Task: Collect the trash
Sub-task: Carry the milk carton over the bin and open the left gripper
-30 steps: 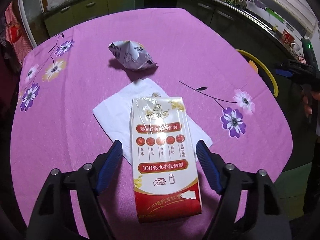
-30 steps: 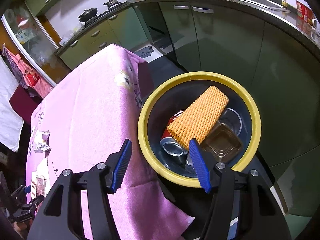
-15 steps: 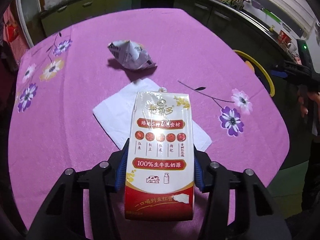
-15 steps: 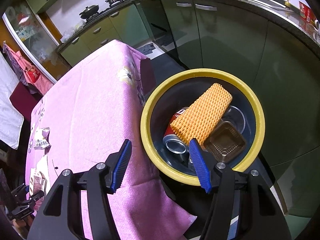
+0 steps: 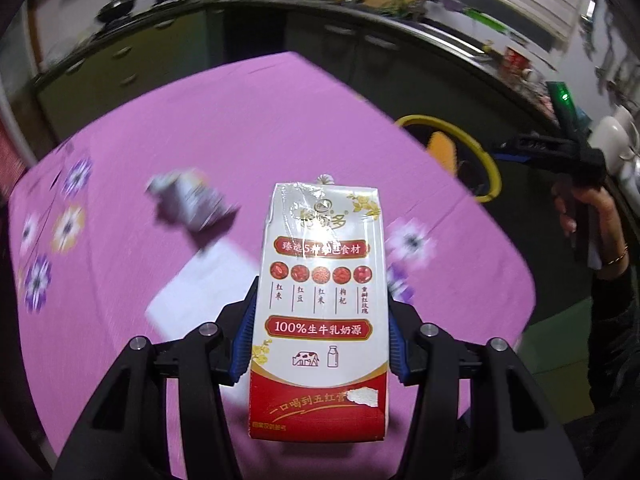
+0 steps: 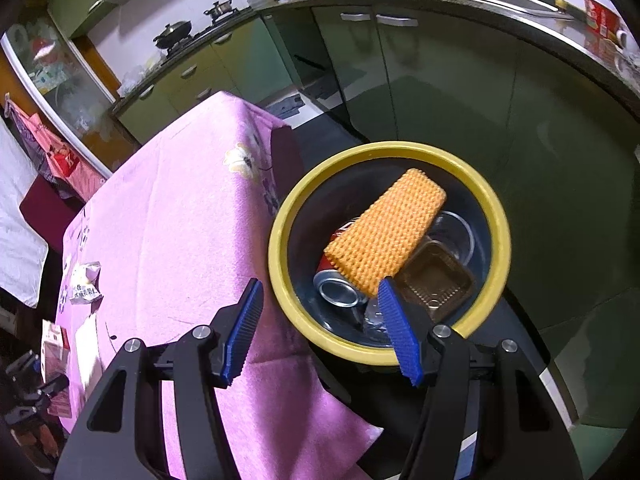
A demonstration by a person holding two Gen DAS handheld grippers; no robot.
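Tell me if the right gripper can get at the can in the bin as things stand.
Probably not cleanly. The right gripper is open above the bin, but the orange foam net lies across the can, leaving only its silver end bare, with a brown tray close beside.

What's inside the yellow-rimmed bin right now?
In the bin: an orange foam net sleeve lying over a red can, a brown plastic tray, and a clear lid-like piece. Anything beneath these is covered.

can (image 6: pixel 340 290) in bin (image 6: pixel 496 216), bin right of table (image 6: pixel 180 216)
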